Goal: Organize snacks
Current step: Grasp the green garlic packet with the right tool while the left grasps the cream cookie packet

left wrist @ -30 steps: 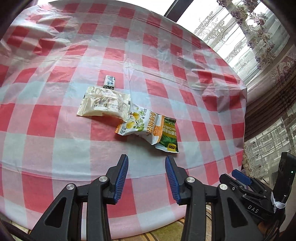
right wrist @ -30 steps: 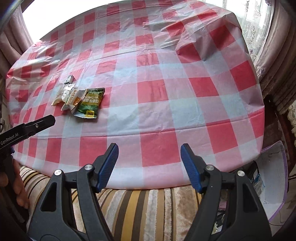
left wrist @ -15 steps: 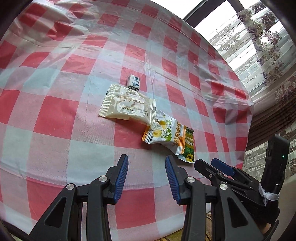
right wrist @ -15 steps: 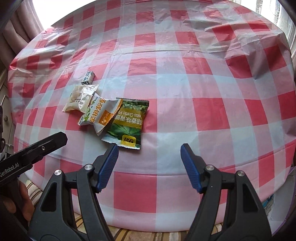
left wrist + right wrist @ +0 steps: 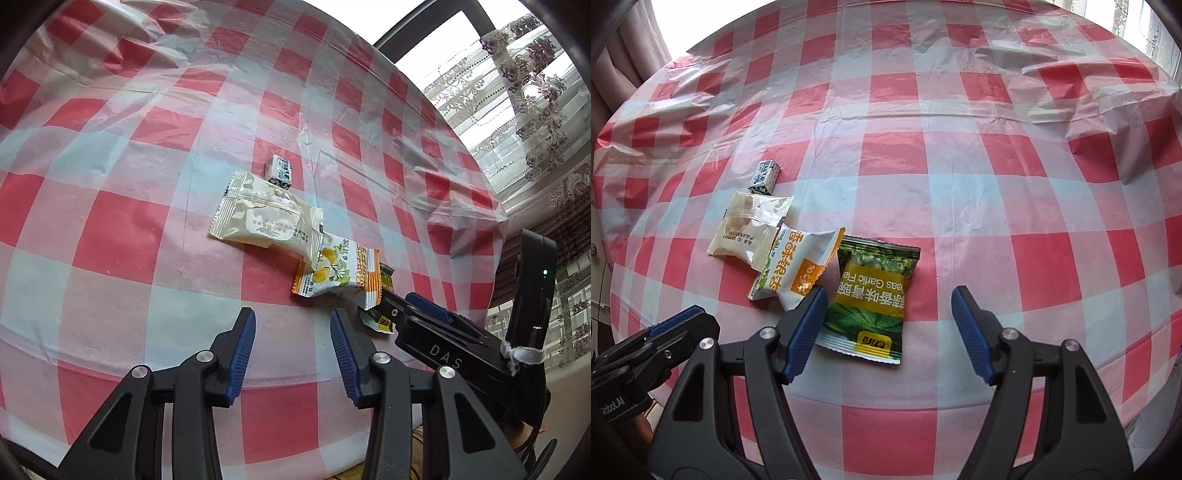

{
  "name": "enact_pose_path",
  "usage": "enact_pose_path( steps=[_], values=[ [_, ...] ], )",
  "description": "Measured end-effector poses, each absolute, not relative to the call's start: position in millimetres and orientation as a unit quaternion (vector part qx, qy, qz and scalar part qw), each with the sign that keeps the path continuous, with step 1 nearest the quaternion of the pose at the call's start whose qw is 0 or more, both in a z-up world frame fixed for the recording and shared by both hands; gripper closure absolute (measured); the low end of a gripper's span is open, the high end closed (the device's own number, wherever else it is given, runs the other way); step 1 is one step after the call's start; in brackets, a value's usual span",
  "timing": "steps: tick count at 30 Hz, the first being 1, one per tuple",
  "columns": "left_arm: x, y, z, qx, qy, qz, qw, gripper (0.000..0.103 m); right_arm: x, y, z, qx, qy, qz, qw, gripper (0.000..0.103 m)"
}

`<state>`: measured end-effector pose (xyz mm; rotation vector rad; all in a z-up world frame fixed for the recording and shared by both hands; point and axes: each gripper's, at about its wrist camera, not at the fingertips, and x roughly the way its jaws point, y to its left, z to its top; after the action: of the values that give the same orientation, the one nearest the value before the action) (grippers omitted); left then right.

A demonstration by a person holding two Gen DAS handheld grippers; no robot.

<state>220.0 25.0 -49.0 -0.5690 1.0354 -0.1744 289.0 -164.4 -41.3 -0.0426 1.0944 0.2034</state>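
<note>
Round table under a red-and-white checked plastic cloth (image 5: 960,155), wrinkled toward its far edge; it is the only supporting surface in view. No box, tray, bowl or other container shows in either view, so nothing is yet contained: the destination for the snacks cannot be told.

Right gripper (image 5: 889,325), jaws wide and empty, angled down over the near part of the table; its left finger (image 5: 807,325) overlaps the edge of the green packet in the view, though contact cannot be told. The spread suits, by judgement, a flat grasp across that packet.

Left gripper (image 5: 291,350), jaws narrower, also empty, poised above bare cloth just short of the pile, probably waiting its turn.

Snacks, clustered loosely left of centre on the cloth:
- green garlic-pea packet (image 5: 871,295), lying flat, nearest the right gripper, its left edge beside the white-and-orange packet (image 5: 798,269);
- that packet, partly overlapped by the cream pastry packet (image 5: 750,229);
- small blue-and-white wrapped candy (image 5: 765,176), just beyond the cream packet, apart from the rest.
</note>
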Motion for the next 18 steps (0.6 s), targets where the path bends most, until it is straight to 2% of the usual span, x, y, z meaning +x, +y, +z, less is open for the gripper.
enact_pose_path(
  steps=[2, 3, 5, 7, 14, 18],
  values=[
    [221.1, 26.7, -49.7, -0.27, 0.487, -0.08, 0.827, 0.059, 292.4, -163.8, -44.9, -0.021, 0.522, 0.095, 0.847, 0.031],
    [222.2, 27.5, -50.1, -0.27, 0.487, -0.079, 0.827, 0.059, 294.0, -163.3, -46.3, -0.022, 0.523, 0.093, 0.847, 0.034],
    [226.2, 28.3, -50.7, -0.271, 0.487, -0.077, 0.827, 0.059, 295.1, -161.4, -46.3, -0.035, 0.517, 0.085, 0.851, 0.044],
    [231.9, 29.6, -51.7, -0.275, 0.488, -0.076, 0.825, 0.059, 295.4, -161.8, -46.0, -0.041, 0.512, 0.084, 0.854, 0.057],
    [257.4, 30.5, -60.0, -0.295, 0.496, -0.083, 0.812, 0.059, 292.8, -173.8, -45.2, -0.032, 0.504, 0.086, 0.859, 0.062],
    [271.7, 29.8, -56.2, -0.288, 0.489, -0.076, 0.82, 0.043, 290.6, -182.1, -44.8, -0.03, 0.502, 0.077, 0.861, 0.062]
  ],
)
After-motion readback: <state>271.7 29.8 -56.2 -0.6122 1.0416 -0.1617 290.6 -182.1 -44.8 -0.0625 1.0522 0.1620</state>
